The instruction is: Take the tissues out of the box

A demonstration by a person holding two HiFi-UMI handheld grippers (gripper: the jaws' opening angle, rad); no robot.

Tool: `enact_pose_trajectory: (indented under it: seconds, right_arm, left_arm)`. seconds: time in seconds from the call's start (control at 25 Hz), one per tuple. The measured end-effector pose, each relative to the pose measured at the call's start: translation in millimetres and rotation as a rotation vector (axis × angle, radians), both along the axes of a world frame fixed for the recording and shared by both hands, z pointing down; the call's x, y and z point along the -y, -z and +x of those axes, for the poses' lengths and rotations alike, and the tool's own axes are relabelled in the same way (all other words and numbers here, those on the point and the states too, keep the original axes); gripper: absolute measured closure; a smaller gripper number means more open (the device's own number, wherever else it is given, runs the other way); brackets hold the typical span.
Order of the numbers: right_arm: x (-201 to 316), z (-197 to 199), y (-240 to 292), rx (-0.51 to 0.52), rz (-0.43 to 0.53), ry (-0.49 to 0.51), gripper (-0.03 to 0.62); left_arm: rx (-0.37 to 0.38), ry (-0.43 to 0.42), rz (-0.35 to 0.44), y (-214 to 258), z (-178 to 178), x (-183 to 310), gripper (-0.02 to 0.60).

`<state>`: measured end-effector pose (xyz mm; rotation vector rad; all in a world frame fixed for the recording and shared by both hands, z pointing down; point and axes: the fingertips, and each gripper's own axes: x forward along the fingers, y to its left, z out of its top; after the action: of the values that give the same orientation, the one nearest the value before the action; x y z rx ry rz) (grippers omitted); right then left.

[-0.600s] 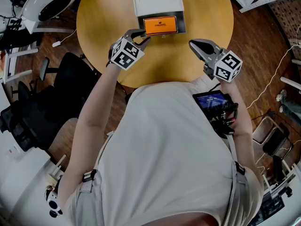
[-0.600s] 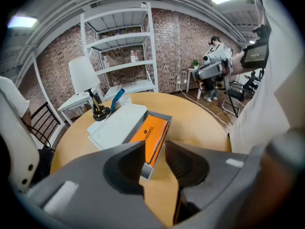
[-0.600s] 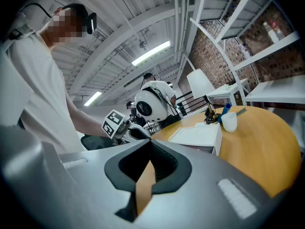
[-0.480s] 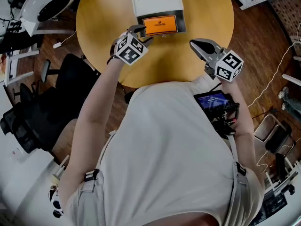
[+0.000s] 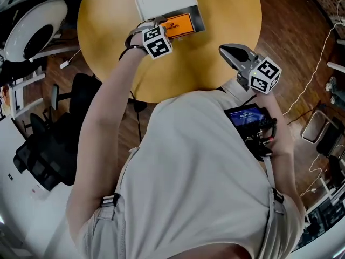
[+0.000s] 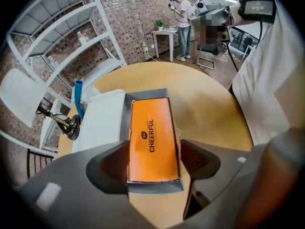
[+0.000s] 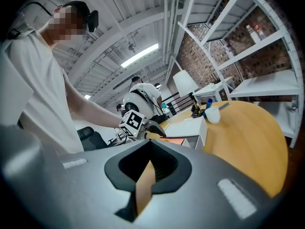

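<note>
A grey box (image 5: 195,19) with its white lid (image 5: 161,1) folded back lies at the far side of the round wooden table (image 5: 215,15). Inside it is an orange tissue pack (image 5: 180,25) printed CHEERFUL (image 6: 151,137). My left gripper (image 5: 160,26) is at the box's near end, open wide, and the near end of the pack and box (image 6: 155,189) sits between its jaws (image 6: 155,162). I cannot tell whether the pads touch the box walls. My right gripper (image 5: 225,50) hovers over the table's near right edge, shut and empty (image 7: 148,163).
A white cup (image 7: 212,114) and a blue pen stand beyond the box. A small brass stand (image 6: 64,123) sits by the lid. Black office chairs (image 5: 48,144) and a white round machine (image 5: 32,34) crowd the floor on the left. Shelving (image 6: 62,27) lines the brick wall.
My left gripper has moved forward across the table to the box, and its jaws now straddle the near end of the orange pack. The right gripper has hardly moved.
</note>
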<state>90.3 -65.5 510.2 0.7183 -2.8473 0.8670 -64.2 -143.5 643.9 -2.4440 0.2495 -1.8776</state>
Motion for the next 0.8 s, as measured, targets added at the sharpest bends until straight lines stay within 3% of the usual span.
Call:
enact_pose_trajectory:
  seconds: [0.4,0.56,0.8]
  right_arm:
    - [-9,13,-13,-0.002,-0.032,-0.073,0.594]
    - [-7,12,-16,-0.012,-0.043,-0.079,0.594]
    - [0,7,-9,-0.024,-0.022,-0.053,0.594]
  left_arm:
    - [0.029,-0.029,-0.113,-14,2,3,0.267]
    - [0.042,-0.025,-0.105,-12,1,1,0.337]
    - [0.013,0.017,-0.036,5,-2,1,0.359]
